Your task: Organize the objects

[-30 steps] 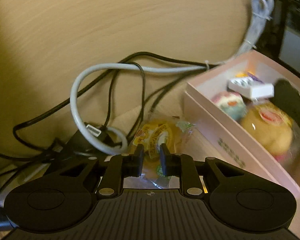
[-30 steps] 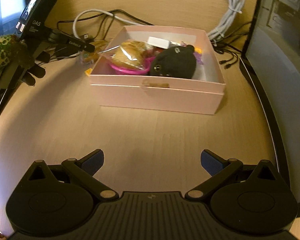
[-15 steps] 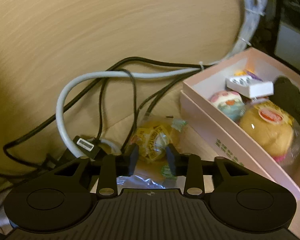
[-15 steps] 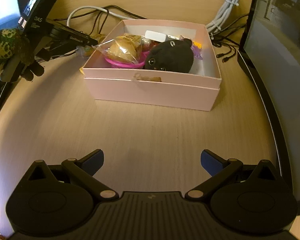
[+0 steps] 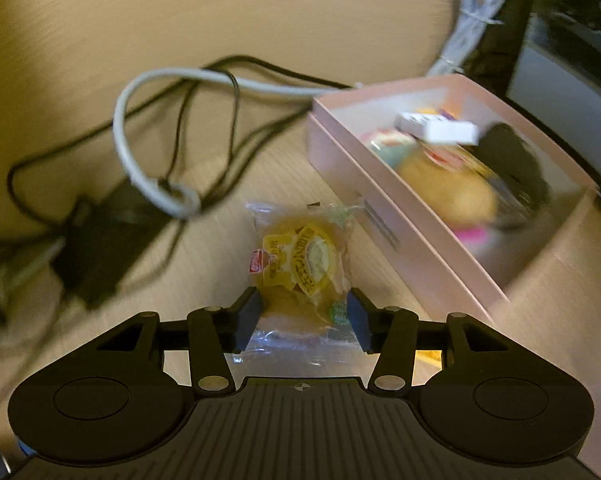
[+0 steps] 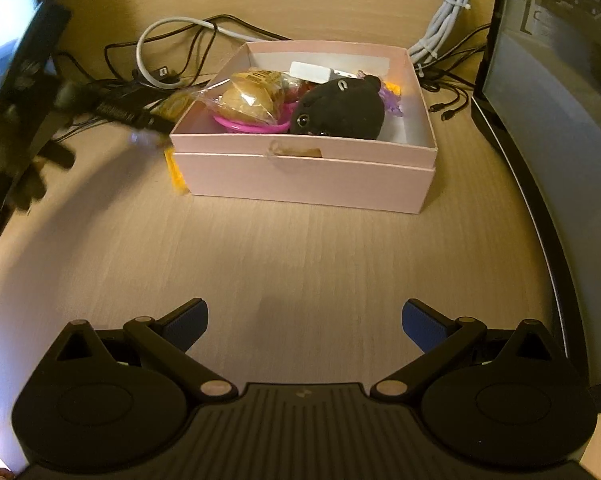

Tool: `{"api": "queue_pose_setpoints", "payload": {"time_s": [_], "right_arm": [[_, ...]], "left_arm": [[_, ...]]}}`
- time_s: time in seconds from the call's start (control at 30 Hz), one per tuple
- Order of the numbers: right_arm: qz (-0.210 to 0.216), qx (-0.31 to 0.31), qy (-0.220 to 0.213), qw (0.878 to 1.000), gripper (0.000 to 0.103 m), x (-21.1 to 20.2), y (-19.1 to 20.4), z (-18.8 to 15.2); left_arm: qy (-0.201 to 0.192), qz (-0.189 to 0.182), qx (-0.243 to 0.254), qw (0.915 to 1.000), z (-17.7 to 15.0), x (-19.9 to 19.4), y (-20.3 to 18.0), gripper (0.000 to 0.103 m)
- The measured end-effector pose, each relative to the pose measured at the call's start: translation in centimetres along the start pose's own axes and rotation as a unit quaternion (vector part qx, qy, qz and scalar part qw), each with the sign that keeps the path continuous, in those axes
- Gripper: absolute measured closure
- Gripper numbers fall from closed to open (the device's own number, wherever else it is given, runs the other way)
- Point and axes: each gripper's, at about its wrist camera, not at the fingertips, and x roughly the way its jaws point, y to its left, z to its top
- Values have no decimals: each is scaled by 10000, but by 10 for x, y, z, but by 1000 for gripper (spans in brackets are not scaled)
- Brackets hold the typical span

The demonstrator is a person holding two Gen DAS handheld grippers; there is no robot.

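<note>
A: Nearest in the left wrist view, what does the left gripper (image 5: 302, 316) show?

B: Jaws opening, with a wrapped pastry (image 5: 304, 266) lying on the wooden desk (image 5: 260, 20) between the blue pads (image 5: 247, 314). The pads flank the wrapper's near end; they do not appear to press on it.

A: And beyond the pastry?

B: Just right of it, a pink box (image 5: 384, 216) holding a second bagged pastry (image 5: 448, 188), a black plush toy (image 5: 512, 160) and a white block (image 5: 436, 128). To the left, a grey cable (image 5: 140, 148) loops over black leads.

A: The right wrist view?

B: The right gripper (image 6: 304, 322) hovers over bare desk, fingers spread wide apart, nothing between them. Farther off stands the same pink box (image 6: 308, 180), the plush toy (image 6: 340, 110) against its near wall. The left gripper's dark body (image 6: 132, 112) reaches in beside the box's left wall, blurred. A bundled grey cable (image 6: 448, 12) lies farthest back.
</note>
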Motion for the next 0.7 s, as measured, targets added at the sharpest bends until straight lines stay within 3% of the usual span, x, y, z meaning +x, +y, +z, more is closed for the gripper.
{"api": "queue_pose_setpoints", "payload": {"time_s": [0.17, 0.37, 0.43, 0.57, 0.63, 0.7], "right_arm": [[45, -115, -49, 9999, 0, -4, 5, -3], [256, -364, -26, 9990, 0, 1, 24, 1], [363, -588, -12, 9976, 0, 5, 37, 3], [330, -957, -323, 9943, 0, 20, 63, 11], [350, -1049, -500, 9926, 9, 33, 73, 22], [347, -1150, -495, 9915, 27, 47, 79, 33]], "left_arm": [[-93, -182, -407, 9990, -50, -38, -15, 51], [-297, -35, -1014, 9944, -96, -69, -31, 53], [-374, 85, -1182, 9923, -106, -76, -33, 69], [-363, 229, -1673, 9850, -117, -87, -29, 80], [-283, 338, -1754, 9835, -121, -90, -29, 80], [-134, 404, -1806, 9826, -124, -89, -29, 80]]}}
